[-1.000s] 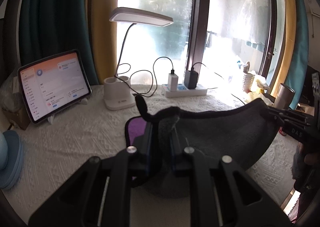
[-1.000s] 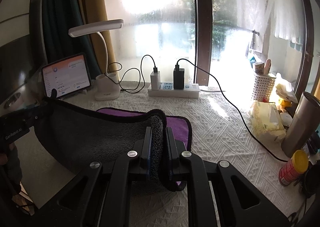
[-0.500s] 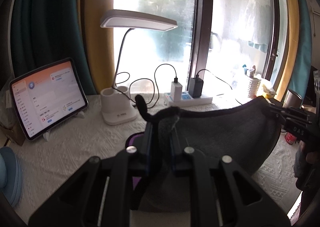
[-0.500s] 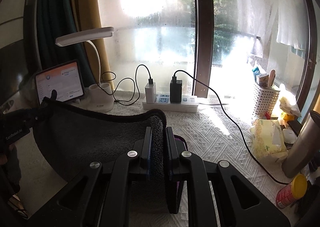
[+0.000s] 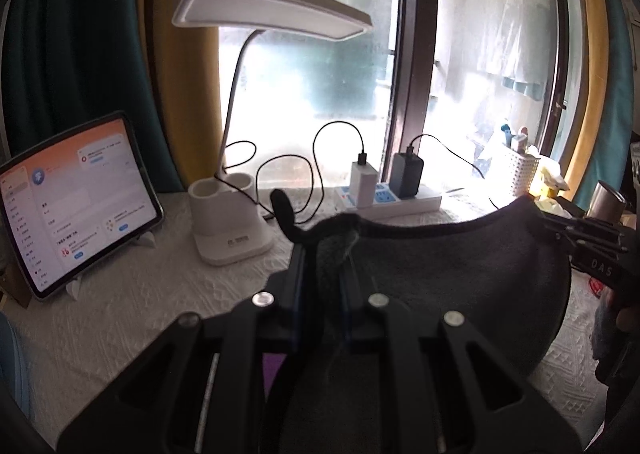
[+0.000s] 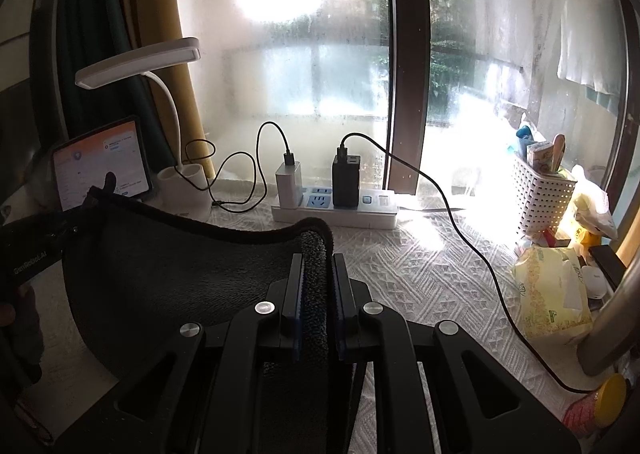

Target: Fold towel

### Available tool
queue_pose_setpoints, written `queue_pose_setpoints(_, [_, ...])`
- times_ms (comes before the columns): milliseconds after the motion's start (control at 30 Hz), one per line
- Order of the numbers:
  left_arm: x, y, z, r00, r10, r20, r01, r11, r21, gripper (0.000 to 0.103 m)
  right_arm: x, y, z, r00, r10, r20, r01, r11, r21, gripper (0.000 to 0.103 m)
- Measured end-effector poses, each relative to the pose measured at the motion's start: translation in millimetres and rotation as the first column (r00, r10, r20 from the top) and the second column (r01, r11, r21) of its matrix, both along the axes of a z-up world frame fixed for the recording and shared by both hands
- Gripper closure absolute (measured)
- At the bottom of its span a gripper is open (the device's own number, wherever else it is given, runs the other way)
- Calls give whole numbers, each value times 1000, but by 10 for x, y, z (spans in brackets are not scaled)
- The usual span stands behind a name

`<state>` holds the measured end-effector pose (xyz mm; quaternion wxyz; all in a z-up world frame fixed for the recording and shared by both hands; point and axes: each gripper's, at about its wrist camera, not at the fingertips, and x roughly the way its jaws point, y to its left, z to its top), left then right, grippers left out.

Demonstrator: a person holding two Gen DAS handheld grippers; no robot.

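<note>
A dark grey towel (image 5: 448,274) with a purple underside hangs stretched between my two grippers above the white table. My left gripper (image 5: 326,250) is shut on one top corner, whose black hem loop sticks up. My right gripper (image 6: 316,254) is shut on the other top corner. The towel (image 6: 168,266) sags in a curve between them. The right gripper shows at the right of the left wrist view (image 5: 560,230), and the left gripper at the left of the right wrist view (image 6: 76,221). A sliver of purple (image 5: 272,370) shows below my left gripper.
A white desk lamp (image 5: 228,225) and a lit tablet (image 5: 76,201) stand at the back left. A power strip with chargers and cables (image 6: 336,209) lies by the window. A white basket (image 6: 540,189), snack bags (image 6: 552,294), a steel tumbler (image 5: 606,201) and a yellow-capped bottle (image 6: 600,402) crowd the right side.
Both grippers have carried the held towel edge forward toward the window and lamp. The purple underside on the table has nearly vanished behind the towel.
</note>
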<state>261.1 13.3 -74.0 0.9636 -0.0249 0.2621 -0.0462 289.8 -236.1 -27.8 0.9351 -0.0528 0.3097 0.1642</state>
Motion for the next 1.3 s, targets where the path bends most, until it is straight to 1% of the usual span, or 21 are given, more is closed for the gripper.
queue_pose_setpoints(100, [120,6,-100,1000,1,-17,-1,1000,3,88,96,31,-82,1000,4,-19,-4,1000,-6,90])
queue_pose_setpoints(233, [309,42,-284,998,6,-67,-6,1000,-8,88,244,99,-220,999,4,-46,-6,1000,-23,90])
queue_pose_setpoints(433, [510,103,-489,993,12,-120,-13,1000,-3,88,456,172,-445,995,-15,-96,9,998,-58,90])
queue_pose_setpoints(667, [708,146,-732,979,15,-203,-19,1000,-16,87,635,191,-741,986,-43,-164,27,995,-101,90])
queue_pose_setpoints(767, [824,159,-848,962,8,-272,-16,999,-28,86,676,207,-838,981,-53,-186,30,992,-125,90])
queue_pose_setpoints(867, [868,220,-886,954,24,-298,-41,998,-50,84,710,205,-930,973,-64,-220,33,989,-141,90])
queue_pose_setpoints(1067, [899,195,-893,947,47,-317,-56,998,-19,81,760,209,-991,966,-81,-245,41,986,-164,89])
queue_pose_setpoints(1167, [901,248,-885,947,55,-317,-74,996,-49,76,763,209,-999,966,-84,-245,42,984,-174,89])
queue_pose_setpoints(1233, [902,302,-883,946,67,-318,-92,994,-65,74,784,220,-1011,965,-90,-247,44,982,-184,87])
queue_pose_setpoints(1300, [899,335,-874,945,87,-317,-111,992,-58,73,784,213,-1010,965,-96,-245,50,981,-189,85])
